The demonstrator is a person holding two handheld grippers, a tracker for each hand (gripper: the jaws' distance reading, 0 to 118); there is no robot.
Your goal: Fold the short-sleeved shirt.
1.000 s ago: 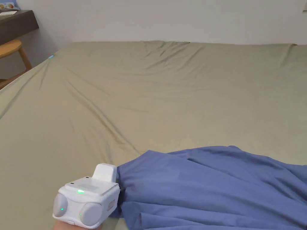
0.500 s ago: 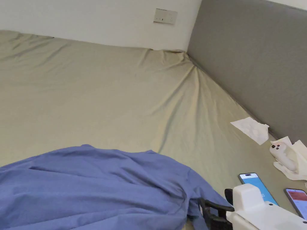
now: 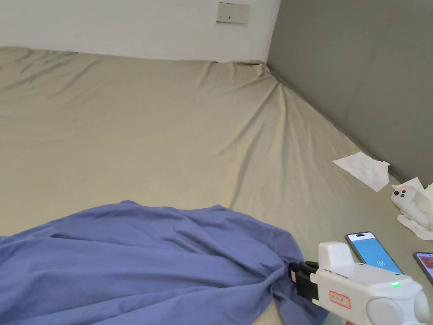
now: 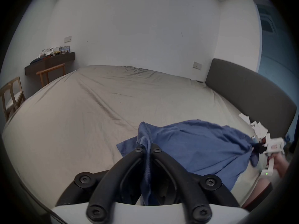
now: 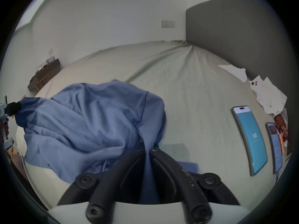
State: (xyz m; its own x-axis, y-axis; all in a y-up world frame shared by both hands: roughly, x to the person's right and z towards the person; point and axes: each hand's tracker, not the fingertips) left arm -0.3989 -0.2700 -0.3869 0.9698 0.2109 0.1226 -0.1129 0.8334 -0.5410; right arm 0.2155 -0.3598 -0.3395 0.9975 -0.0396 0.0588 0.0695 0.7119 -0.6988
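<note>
The right tool is clenched on a bunched edge of the blue short-sleeved shirt; in the right gripper view both black jaws press together on a pinch of the cloth, which runs down between them. The left tool is likewise clenched on the shirt's opposite end, a ridge of fabric rising just above its jaw tips. In the left gripper view the right tool sits at the shirt's far end, held by a hand; in the right gripper view the left tool grips the other end.

The shirt hangs stretched and rumpled between the two tools, its lower part lying on the bed, near the bed's front edge. The bed wears a creased beige sheet.

Beside the shirt, toward the grey headboard, lie a phone with a lit blue screen and a second phone just past it. Nearer the headboard are a white controller on crumpled paper and a separate tissue. A wall socket sits above the bed's far corner, next to the headboard.
</note>
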